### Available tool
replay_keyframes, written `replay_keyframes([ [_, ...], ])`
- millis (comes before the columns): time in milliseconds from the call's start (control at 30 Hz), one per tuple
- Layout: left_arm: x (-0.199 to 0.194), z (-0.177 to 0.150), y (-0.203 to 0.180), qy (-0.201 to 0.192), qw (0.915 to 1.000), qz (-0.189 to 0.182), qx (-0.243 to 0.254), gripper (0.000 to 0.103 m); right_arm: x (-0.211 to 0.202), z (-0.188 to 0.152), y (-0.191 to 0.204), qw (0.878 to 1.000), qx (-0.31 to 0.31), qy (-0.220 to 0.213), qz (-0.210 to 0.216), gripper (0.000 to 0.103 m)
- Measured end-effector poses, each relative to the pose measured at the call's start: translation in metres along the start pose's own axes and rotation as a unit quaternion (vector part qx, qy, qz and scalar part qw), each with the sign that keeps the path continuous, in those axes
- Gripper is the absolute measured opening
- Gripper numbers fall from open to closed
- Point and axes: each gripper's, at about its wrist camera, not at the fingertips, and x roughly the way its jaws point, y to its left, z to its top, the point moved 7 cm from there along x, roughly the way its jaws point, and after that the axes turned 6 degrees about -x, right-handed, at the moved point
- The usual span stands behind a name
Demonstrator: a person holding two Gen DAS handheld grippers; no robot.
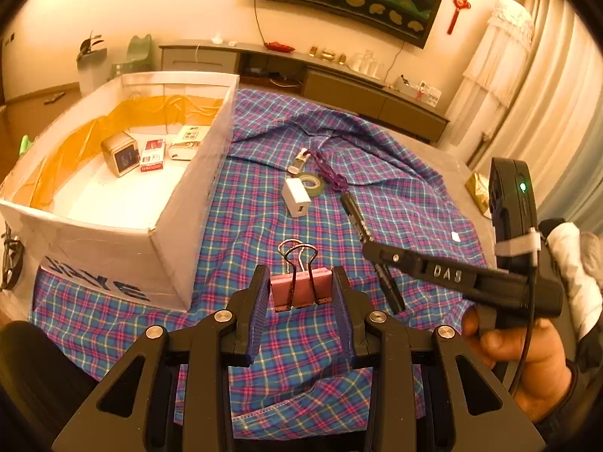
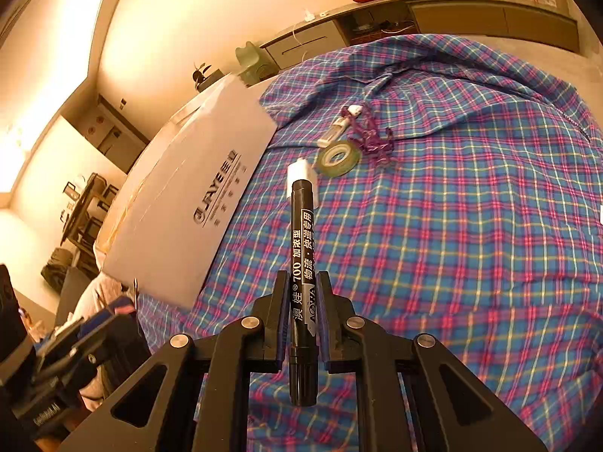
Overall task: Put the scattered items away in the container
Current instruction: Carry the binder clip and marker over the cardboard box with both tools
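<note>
My left gripper point(image 1: 300, 287) is shut on a pink binder clip point(image 1: 300, 289) above the plaid cloth, just right of the white cardboard box point(image 1: 113, 233). My right gripper point(image 2: 302, 289) is shut on a black marker pen point(image 2: 302, 263) that points forward; the pen also shows in the left wrist view point(image 1: 356, 216). On the cloth ahead lie a white charger plug point(image 1: 297, 196), a roll of green tape point(image 1: 311, 183), a purple chain point(image 1: 331, 173) and a small white tube point(image 1: 301, 158). The box holds a small cube gadget point(image 1: 120, 152), a red-and-white pack point(image 1: 152, 155) and a white packet point(image 1: 188, 142).
The plaid cloth point(image 1: 395, 203) covers a table and is wrinkled at the far side. A long low cabinet point(image 1: 339, 83) runs along the back wall. A gold wrapper point(image 1: 476, 186) lies at the table's right edge. The box's side point(image 2: 196, 203) rises left of the right gripper.
</note>
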Motion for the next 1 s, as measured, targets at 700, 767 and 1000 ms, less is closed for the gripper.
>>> replay_keyframes([
  [700, -0.023, 0.014, 0.058, -0.013, 0.9976, -0.039, -0.056, 0.034, -0.010, -0.014, 0.105, 0.998, -0.042, -0.016, 0.032, 0.015],
  [767, -0.027, 0.019, 0.065, -0.020, 0.9972, -0.038, -0.062, 0.034, -0.011, -0.010, 0.116, 0.998, -0.051, -0.018, 0.035, 0.015],
  [1000, -0.045, 0.034, 0.072, -0.027, 0.9946, -0.067, -0.075, 0.034, -0.017, 0.006, 0.149, 0.996, -0.080, -0.026, 0.043, 0.015],
])
